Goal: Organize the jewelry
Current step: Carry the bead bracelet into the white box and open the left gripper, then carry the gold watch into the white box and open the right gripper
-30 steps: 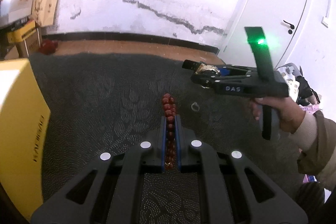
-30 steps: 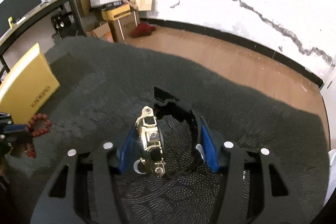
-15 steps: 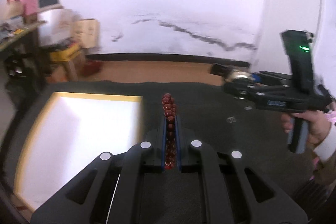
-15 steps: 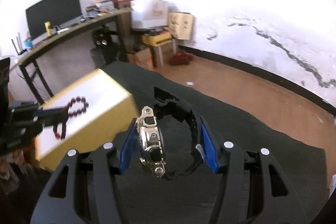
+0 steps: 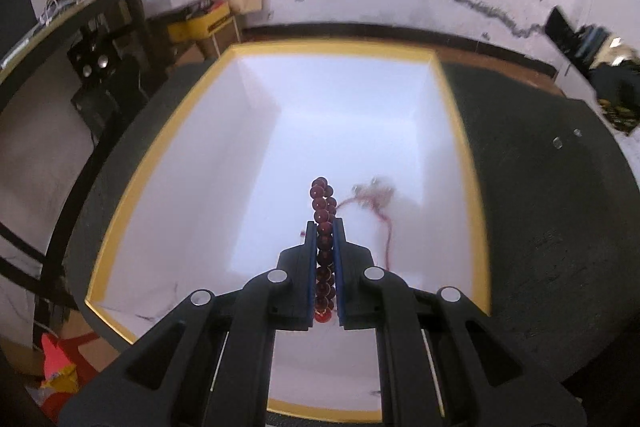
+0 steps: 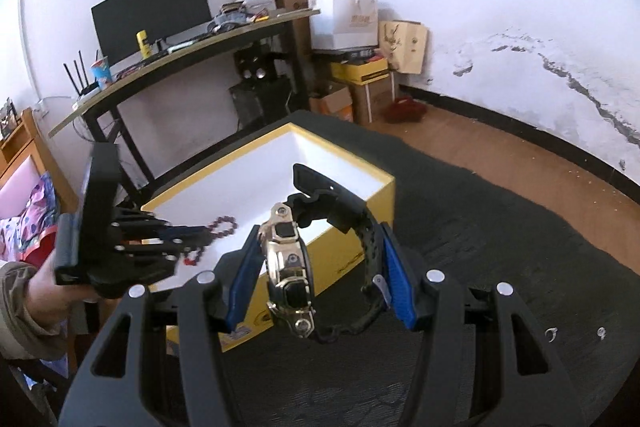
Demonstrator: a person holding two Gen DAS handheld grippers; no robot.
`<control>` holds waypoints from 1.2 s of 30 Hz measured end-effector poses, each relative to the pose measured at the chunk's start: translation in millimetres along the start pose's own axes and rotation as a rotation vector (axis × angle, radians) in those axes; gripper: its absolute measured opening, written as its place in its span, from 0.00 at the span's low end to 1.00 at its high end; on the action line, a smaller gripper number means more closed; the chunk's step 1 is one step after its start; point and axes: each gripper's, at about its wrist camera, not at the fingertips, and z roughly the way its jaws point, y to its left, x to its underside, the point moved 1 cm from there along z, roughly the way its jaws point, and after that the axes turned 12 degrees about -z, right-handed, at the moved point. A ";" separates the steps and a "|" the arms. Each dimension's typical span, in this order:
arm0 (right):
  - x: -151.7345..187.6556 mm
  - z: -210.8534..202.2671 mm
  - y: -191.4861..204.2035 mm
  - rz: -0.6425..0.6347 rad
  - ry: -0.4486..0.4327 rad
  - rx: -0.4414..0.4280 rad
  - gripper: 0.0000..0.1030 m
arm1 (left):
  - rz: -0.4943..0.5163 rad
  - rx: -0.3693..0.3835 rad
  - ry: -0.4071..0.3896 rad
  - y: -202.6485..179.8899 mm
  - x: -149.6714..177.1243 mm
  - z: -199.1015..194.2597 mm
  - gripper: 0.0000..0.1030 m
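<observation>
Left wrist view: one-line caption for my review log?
Left gripper holds a red bead bracelet over the open yellow box, above a red-corded piece inside.

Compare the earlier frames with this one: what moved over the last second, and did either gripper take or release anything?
The left gripper carried the red bead bracelet from above the dark mat to over the open yellow box, where a red cord piece lies. The right gripper also swung toward the box. Nothing was taken or released: the left stays shut on the bracelet, the right on the gold watch.
</observation>
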 end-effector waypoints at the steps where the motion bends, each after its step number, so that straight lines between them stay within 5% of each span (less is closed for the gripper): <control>1: 1.0 1.8 0.6 -0.001 0.004 -0.002 0.54 | 0.000 -0.007 0.014 3.9 1.2 8.1 0.07; 7: -0.7 13.6 6.1 -0.009 0.029 -0.008 0.54 | -0.033 -0.036 0.093 17.8 2.2 39.6 0.07; 15: 1.0 16.4 10.3 -0.015 0.043 -0.011 0.54 | -0.048 -0.066 0.099 22.3 2.8 40.1 0.10; 17: 0.4 17.1 11.0 -0.016 0.043 -0.009 0.54 | -0.056 -0.070 0.090 25.6 0.2 37.4 0.23; 19: -0.8 18.3 11.5 -0.018 0.043 -0.011 0.54 | -0.072 -0.082 0.060 25.9 1.1 27.4 0.76; 24: -15.1 30.8 15.1 -0.032 0.036 -0.023 0.54 | -0.096 -0.105 0.005 27.7 -0.3 0.8 0.93; 30: -44.9 76.3 28.5 -0.047 0.050 -0.054 0.54 | -0.091 -0.104 -0.020 33.2 6.3 -28.0 0.94; 36: -47.8 141.8 52.9 -0.077 0.160 -0.103 0.54 | -0.096 -0.109 -0.041 47.7 9.5 -46.4 0.94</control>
